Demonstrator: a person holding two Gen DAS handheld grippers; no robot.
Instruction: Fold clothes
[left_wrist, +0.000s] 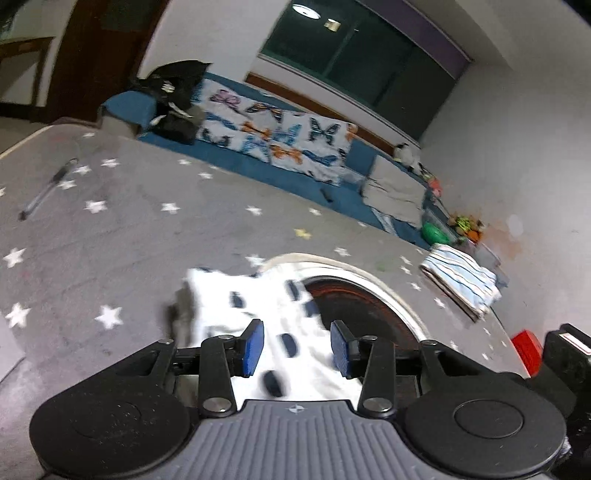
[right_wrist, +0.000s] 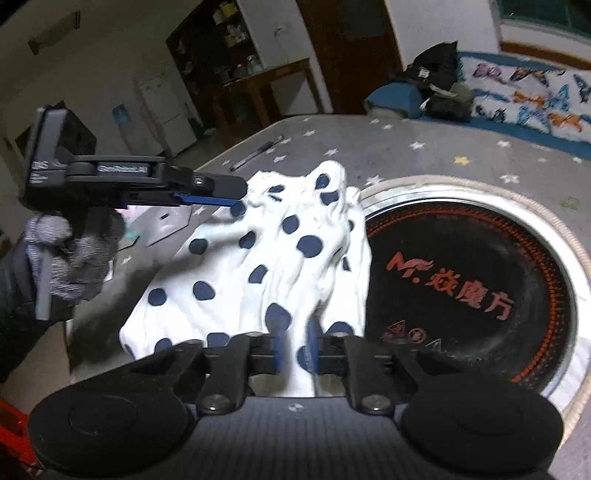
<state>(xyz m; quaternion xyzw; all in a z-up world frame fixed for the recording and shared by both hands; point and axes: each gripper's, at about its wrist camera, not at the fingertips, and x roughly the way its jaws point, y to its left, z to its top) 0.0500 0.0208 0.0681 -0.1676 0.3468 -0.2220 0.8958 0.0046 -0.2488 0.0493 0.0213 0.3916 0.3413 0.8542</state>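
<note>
A white garment with dark blue dots (right_wrist: 258, 266) lies bunched on the grey star-patterned table cover, partly over the round cooker. My right gripper (right_wrist: 295, 350) is shut on the near edge of the garment. In the left wrist view my left gripper (left_wrist: 297, 347) is open, its blue pads (left_wrist: 255, 345) on either side of the dotted cloth (left_wrist: 258, 302) below them. In the right wrist view the left gripper (right_wrist: 232, 195) reaches in from the left, its tips at the garment's far left edge.
A round black induction cooker (right_wrist: 472, 280) with red lettering is set in the table, right of the garment. A folded striped cloth (left_wrist: 461, 280) lies at the table's far right. A pen (left_wrist: 48, 188) lies at the far left. A blue sofa (left_wrist: 280, 173) stands behind.
</note>
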